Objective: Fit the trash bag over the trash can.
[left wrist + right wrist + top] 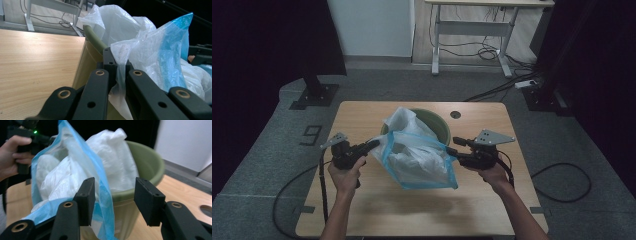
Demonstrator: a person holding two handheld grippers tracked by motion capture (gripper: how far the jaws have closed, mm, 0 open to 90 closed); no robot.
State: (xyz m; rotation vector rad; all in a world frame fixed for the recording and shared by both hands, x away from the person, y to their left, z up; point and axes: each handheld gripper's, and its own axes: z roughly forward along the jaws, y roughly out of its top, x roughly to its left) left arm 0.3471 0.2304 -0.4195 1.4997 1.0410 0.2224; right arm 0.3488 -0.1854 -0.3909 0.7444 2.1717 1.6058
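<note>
A clear plastic bag with blue edges (422,162) hangs above the wooden table (372,210), stuffed with white plastic. It is in front of a green bin (441,128) lined with a white bag (404,121). My left gripper (376,144) is shut on the bag's left upper corner; in the left gripper view the film (150,55) is pinched between the jaws (119,63). My right gripper (451,146) stands open at the bag's right upper corner. In the right gripper view its jaws (115,192) are well apart, and the blue edge (100,182) runs past the left pad without being pressed.
A round cable hole (455,114) sits in the table's far right part. Beyond the table are a desk frame (472,35), floor cables (502,90) and a dark stand base (314,95). Each gripper trails a cable over the table's side edges.
</note>
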